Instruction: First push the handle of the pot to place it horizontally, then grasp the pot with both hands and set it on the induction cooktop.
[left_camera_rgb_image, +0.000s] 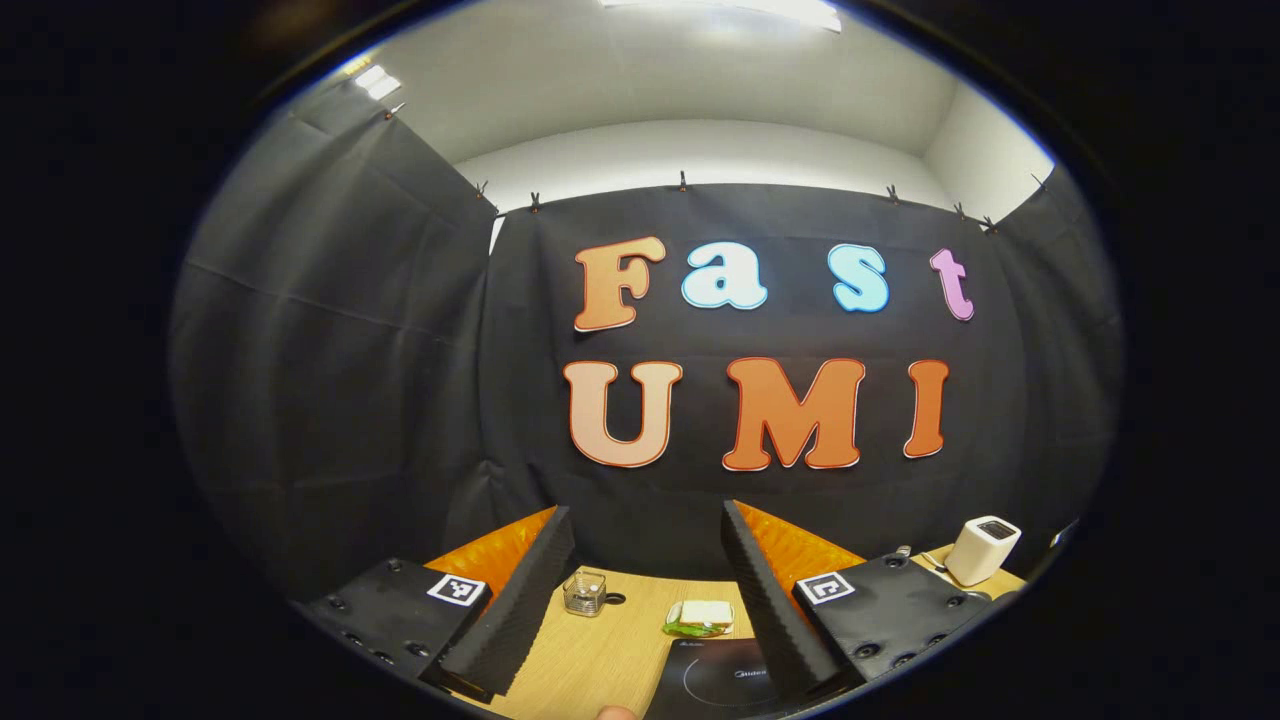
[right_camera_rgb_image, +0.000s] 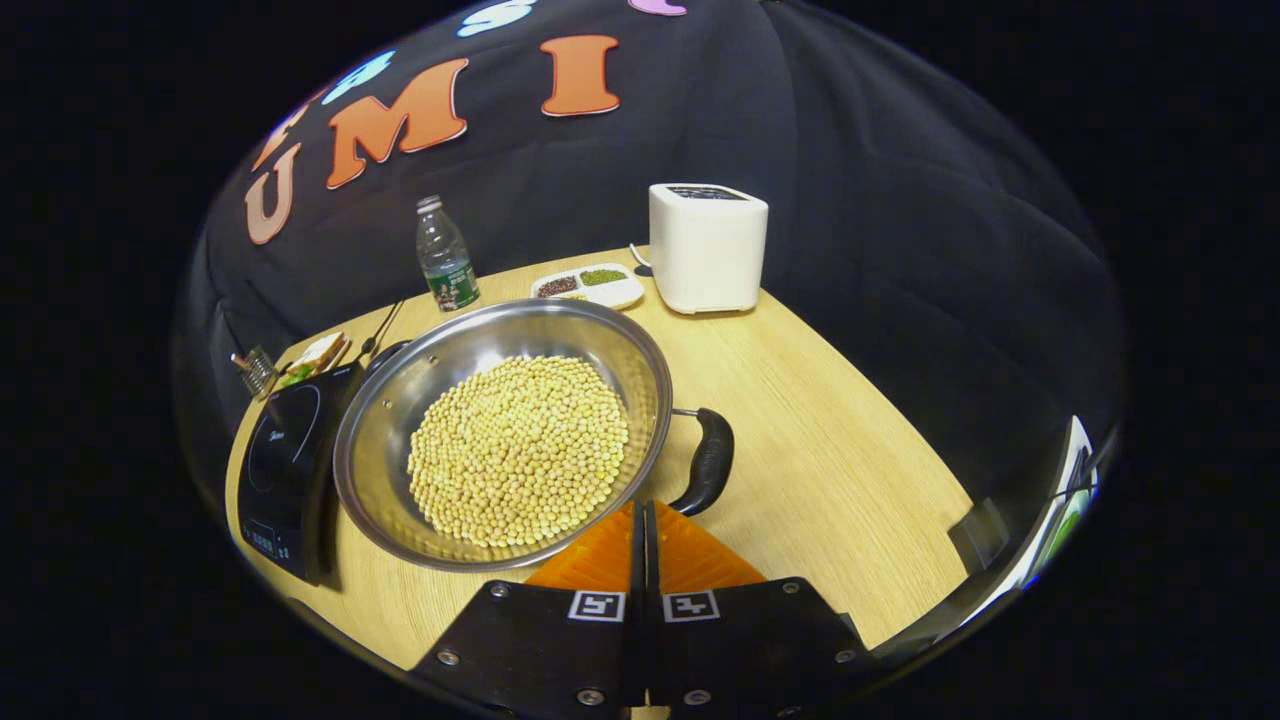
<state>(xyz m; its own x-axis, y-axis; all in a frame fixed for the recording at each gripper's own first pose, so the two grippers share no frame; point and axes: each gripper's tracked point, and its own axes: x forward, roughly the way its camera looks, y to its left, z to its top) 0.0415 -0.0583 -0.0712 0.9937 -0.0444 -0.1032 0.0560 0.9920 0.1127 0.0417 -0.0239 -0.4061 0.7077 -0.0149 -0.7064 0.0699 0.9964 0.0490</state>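
In the right gripper view, the right gripper (right_camera_rgb_image: 640, 520) is sitting at 6 o'clock with its two fingers pressed together, nothing between them, the tips just beside the near rim of the wide round stainless-steel pot (right_camera_rgb_image: 500, 430). The pot is resting on the light wooden desk (right_camera_rgb_image: 830, 450) and is holding a bed of pale yellow soybeans (right_camera_rgb_image: 518, 450). Its black curved handle (right_camera_rgb_image: 707, 460) is sticking out toward 3 o'clock, just right of the fingertips. The flat black induction cooktop (right_camera_rgb_image: 285, 460) is lying at 9 o'clock, touching or just beside the pot's left rim. A white boxy appliance (right_camera_rgb_image: 708, 247) is standing at 1 o'clock, a clear plastic bottle (right_camera_rgb_image: 445, 255) at 11 o'clock, and a white divided tray of grains (right_camera_rgb_image: 587, 286) between them.

In the left gripper view, the left gripper (left_camera_rgb_image: 648, 580) is spreading its fingers wide, holding nothing, and pointing at the booth wall. Between the fingers, the desk (left_camera_rgb_image: 600, 650) is carrying a small clear glass jar (left_camera_rgb_image: 584, 592) and a sandwich (left_camera_rgb_image: 700, 617), with the cooktop (left_camera_rgb_image: 720, 680) at 6 o'clock.
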